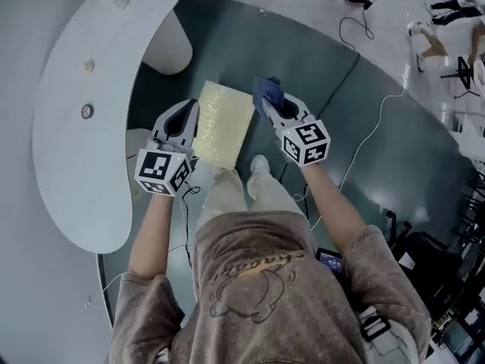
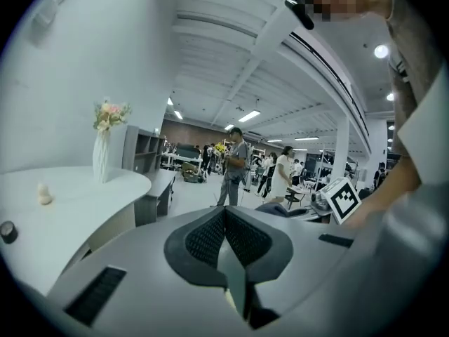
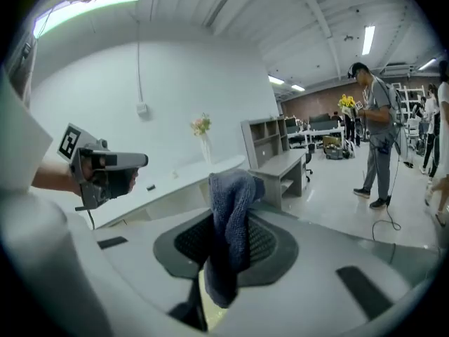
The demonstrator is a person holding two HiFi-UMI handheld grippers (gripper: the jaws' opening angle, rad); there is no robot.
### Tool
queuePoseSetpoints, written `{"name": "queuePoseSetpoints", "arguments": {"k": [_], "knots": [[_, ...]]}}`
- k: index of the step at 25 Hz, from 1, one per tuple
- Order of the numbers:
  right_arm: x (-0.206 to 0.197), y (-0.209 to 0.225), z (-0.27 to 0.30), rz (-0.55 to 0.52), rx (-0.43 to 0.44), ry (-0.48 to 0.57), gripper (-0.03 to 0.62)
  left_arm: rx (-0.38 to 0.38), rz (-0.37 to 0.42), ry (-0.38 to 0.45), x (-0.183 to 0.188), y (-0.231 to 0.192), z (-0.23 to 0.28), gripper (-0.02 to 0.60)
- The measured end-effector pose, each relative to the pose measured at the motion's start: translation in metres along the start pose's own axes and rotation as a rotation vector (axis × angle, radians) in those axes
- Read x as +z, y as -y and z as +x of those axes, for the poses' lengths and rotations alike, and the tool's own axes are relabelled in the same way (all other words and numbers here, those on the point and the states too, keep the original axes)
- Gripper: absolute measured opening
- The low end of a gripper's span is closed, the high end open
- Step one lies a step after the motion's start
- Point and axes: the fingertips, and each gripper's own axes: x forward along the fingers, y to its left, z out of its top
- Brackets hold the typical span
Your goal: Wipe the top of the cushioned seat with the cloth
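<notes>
The cushioned seat [image 1: 223, 123] is a pale yellow rectangular pad, seen from above in the head view, just beyond the person's knees. My right gripper [image 1: 274, 101] hovers at its right edge, shut on a dark blue cloth [image 1: 267, 89]. In the right gripper view the cloth [image 3: 230, 223] hangs folded between the jaws and droops over their tips. At the seat's left edge is my left gripper [image 1: 184, 117], with its jaws [image 2: 224, 220] closed together and nothing in them. Both gripper views look out level across the room.
A white curved table [image 1: 83, 112] runs along the left, with a vase of flowers [image 2: 104, 146] on it. Cables [image 1: 364, 146] trail over the dark floor on the right. People [image 2: 235, 163] stand in the room beyond, and one person [image 3: 375, 132] is at the right.
</notes>
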Motion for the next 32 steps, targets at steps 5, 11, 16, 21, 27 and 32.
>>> {"name": "queuePoseSetpoints", "arguments": {"k": [5, 11, 16, 21, 27, 32], "knots": [[0.091, -0.026, -0.021, -0.064, 0.056, 0.135, 0.086, -0.022, 0.023, 0.056, 0.064, 0.015, -0.015, 0.017], [0.152, -0.063, -0.057, -0.138, 0.107, 0.218, 0.086, -0.031, 0.026, 0.09, 0.108, 0.027, -0.042, 0.017], [0.178, -0.086, -0.078, -0.206, 0.144, 0.255, 0.087, 0.003, 0.033, 0.152, 0.135, 0.03, -0.061, 0.017], [0.192, -0.099, -0.092, -0.249, 0.163, 0.296, 0.087, 0.043, 0.054, 0.21, 0.141, 0.032, -0.077, 0.017], [0.175, -0.097, -0.089, -0.234, 0.173, 0.294, 0.087, 0.107, 0.058, 0.218, 0.12, 0.018, -0.089, 0.017], [0.153, -0.088, -0.087, -0.207, 0.158, 0.268, 0.087, 0.144, 0.044, 0.197, 0.099, 0.008, -0.092, 0.017]]}}
